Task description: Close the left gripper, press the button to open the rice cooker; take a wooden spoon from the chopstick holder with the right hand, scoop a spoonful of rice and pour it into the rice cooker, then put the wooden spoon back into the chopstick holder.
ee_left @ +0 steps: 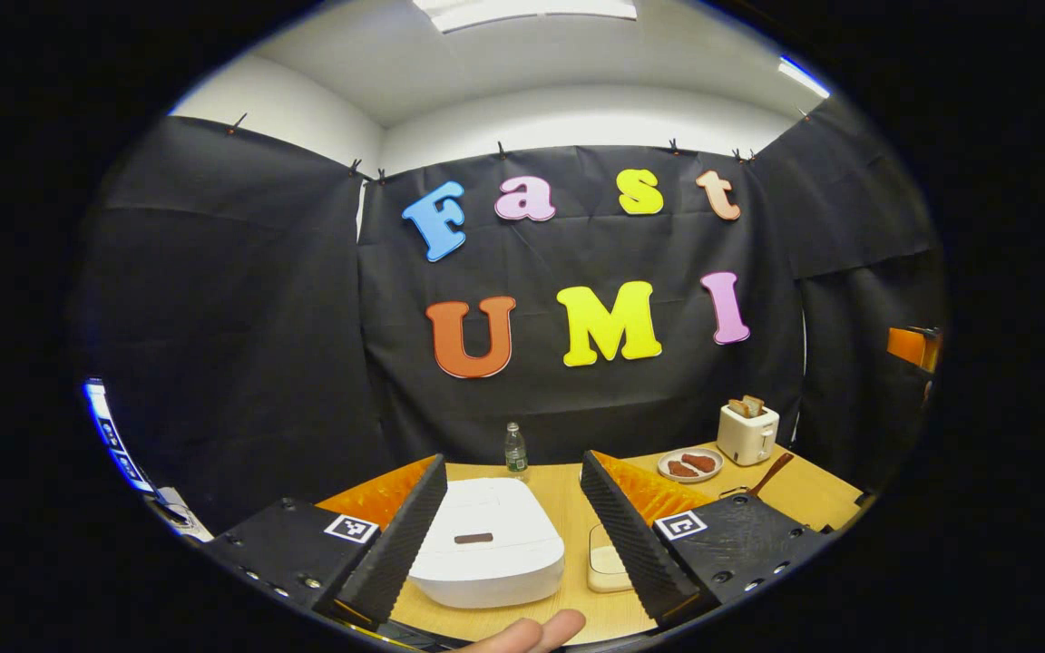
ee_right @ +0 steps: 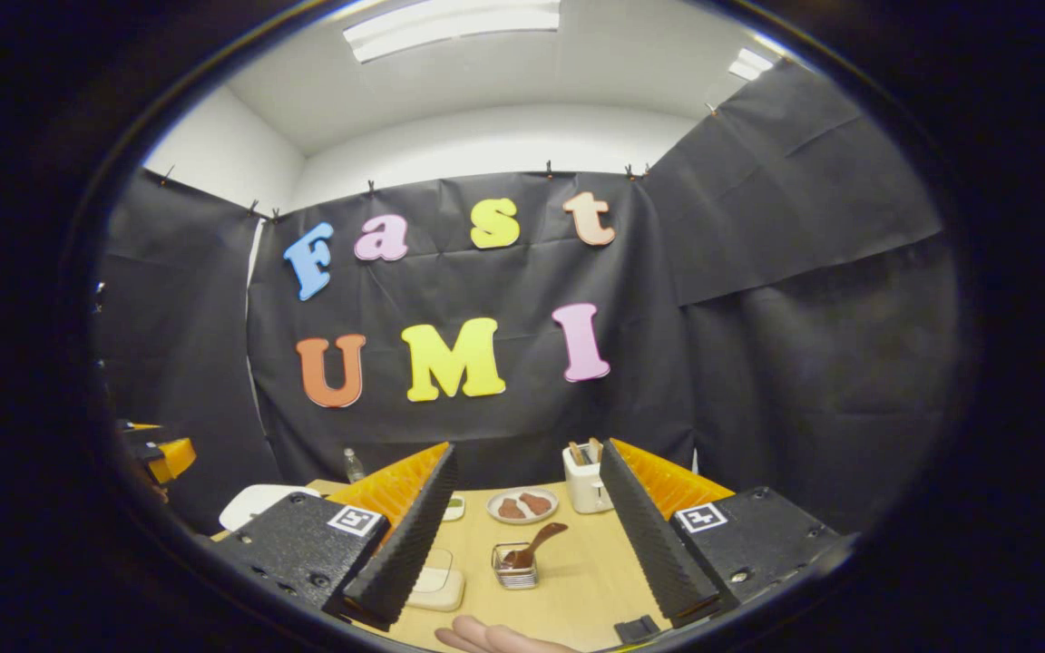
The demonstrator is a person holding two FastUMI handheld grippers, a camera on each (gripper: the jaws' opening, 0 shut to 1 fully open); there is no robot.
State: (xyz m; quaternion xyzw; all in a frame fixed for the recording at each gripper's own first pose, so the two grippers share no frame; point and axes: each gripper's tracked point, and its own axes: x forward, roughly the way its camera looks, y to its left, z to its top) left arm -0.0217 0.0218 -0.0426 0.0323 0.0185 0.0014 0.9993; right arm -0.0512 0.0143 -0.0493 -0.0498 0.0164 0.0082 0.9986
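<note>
**Start state: cooker lid down, both claws spread, spoon in the holder**

The rice cooker (ee_left: pixel 489 542) is sitting on the counter (ee_left: pixel 568 508) with its lid down, framed dead centre between your left claw's (ee_left: pixel 512 535) fingers in the left gripper view. The dark slot-shaped mark on top of the lid, likely the button (ee_left: pixel 473 538), is facing you and sitting slightly left of the midline between the fingers. It's lying ahead of and below the claw, so I'd judge the press as mostly a forward-and-down move with little sideways correction.

The left claw is spread wide, with nothing between the fingers. The task wants it pressed together before the push, so that comes first.

The wooden spoon (ee_right: pixel 536 542) is leaning in the chopstick holder (ee_right: pixel 514 567), seen in the right gripper view. Its handle is tilting up and to the right, with the bowl end down in the holder. The holder is standing between your right claw's (ee_right: pixel 522 562) fingers, just ahead, so the right hand is clearly the nearer one. The right claw is spread too and holding nothing. The handle's long axis is running diagonally across the gap, so you'll probably need some wrist roll to get the fingers across it.

Outward from there:
- A cream rectangular container (ee_right: pixel 436 588) is sitting just left of the holder; I can't tell whether the rice is in it.
- A plate (ee_right: pixel 522 505) with brown pieces and a toaster (ee_right: pixel 584 481) are sitting farther back.
- A bottle (ee_left: pixel 515 450) is standing behind the cooker.

A fingertip (ee_left: pixel 532 633) is showing at the bottom edge of the left gripper view.
</note>
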